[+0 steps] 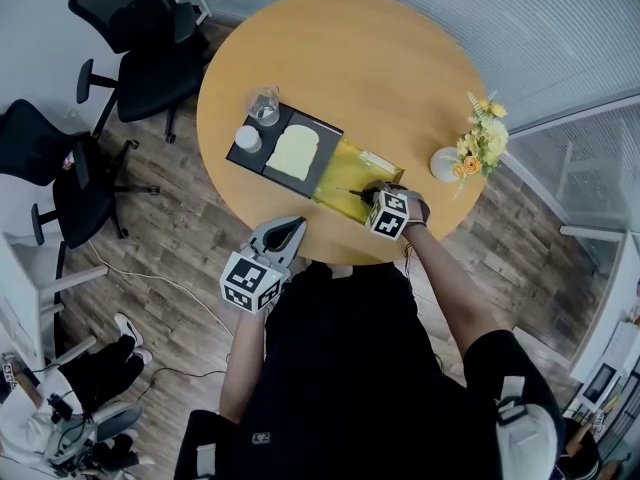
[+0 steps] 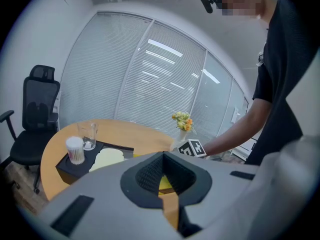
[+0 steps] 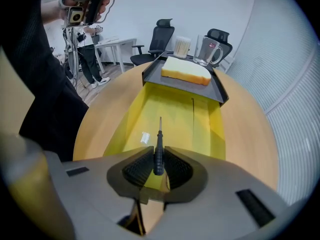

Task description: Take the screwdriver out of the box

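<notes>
While over box [image 3: 167, 111], screwdriver [image 3: 158, 153] between fingers [image 3: 138, 166].

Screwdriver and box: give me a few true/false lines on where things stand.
1. The right gripper is shut on the screwdriver handle. True.
2. The screwdriver tip points toward the black tray. True.
3. The left gripper grips the yellow box. False: it is held apart from the box, jaws together on nothing.
4. The bread slice lies in the yellow box. False: it lies on the black tray.
5. The flower vase stands on the tray. False: it stands on the table.
</notes>
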`<state>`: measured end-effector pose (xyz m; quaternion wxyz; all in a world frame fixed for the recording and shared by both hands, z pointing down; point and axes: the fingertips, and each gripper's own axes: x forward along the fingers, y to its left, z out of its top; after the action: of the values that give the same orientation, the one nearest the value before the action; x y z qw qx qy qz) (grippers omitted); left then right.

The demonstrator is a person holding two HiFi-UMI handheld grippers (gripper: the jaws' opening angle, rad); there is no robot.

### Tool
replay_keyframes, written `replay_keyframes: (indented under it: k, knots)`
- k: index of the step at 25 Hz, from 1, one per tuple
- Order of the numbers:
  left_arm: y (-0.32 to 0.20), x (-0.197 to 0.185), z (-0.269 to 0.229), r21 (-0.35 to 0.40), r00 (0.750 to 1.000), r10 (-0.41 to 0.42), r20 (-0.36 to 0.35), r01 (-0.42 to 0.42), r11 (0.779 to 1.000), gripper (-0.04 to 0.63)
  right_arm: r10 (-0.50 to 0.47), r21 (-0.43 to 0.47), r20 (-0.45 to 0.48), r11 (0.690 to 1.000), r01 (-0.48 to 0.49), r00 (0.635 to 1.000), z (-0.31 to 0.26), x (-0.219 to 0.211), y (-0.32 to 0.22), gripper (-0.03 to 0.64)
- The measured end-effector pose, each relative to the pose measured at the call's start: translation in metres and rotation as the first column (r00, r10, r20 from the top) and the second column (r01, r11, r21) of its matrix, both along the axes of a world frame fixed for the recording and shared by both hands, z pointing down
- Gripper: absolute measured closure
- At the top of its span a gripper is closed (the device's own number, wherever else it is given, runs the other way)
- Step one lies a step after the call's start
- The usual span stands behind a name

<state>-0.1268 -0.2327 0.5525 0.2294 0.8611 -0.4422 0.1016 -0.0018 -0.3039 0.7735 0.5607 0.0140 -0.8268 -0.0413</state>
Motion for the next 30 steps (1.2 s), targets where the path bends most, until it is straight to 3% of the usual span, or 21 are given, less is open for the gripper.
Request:
replay_keyframes:
  k: [30]
  knots:
    - [0.004,0.016,-0.001,0.013,0.995,0.100,0.006,-0.100,0.995,0.589,0.181,0.061,0.189,0.979,-0.196,0.965,-0.062,0.016,0.016,0.558]
